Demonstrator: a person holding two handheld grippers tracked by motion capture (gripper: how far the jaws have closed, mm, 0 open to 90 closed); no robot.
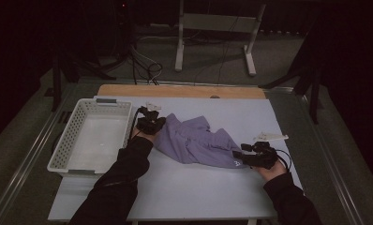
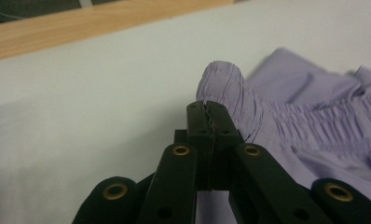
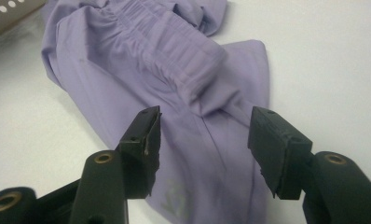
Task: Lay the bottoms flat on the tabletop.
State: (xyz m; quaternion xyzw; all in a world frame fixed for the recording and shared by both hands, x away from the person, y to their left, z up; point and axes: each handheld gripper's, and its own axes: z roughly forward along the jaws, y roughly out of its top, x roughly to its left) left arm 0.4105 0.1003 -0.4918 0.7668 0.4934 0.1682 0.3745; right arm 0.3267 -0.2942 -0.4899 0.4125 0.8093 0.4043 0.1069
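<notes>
at far left of the table (image 1: 175, 197) sits a white basket (image 1: 72, 140), perforated walls, nothing inside. its right wall is just beside the left gripper (image 1: 150, 123).

left gripper: jaws clenched together, no gap seen between the pads in the left gripper view (image 2: 207, 114). they pinch a bunched fold of the shorts' (image 1: 198, 140) elastic waistband (image 2: 230, 98); the gathered band humps up just past the jaw tips and runs off to the right. the grip sits at the shorts' left upper corner in the high view.

shorts: lilac, crumpled, lying flat on the white tabletop at centre, between the two grippers. a pale printed mark (image 1: 236, 163) shows near the lower right edge, also seen faint between the right jaws (image 3: 174, 198).

right gripper (image 1: 250, 157): released, jaws spread wide. in the right gripper view (image 3: 202, 135) the two pads straddle the cloth, one either side of a folded end of the waistband (image 3: 193, 74). jaws sit low over the fabric; cannot tell whether the pads touch it. nothing is pinched. the hand (image 1: 271, 169) rests at the shorts' right end, near the table's right edge.

wooden strip (image 1: 180, 91) runs along the table's far edge.
</notes>
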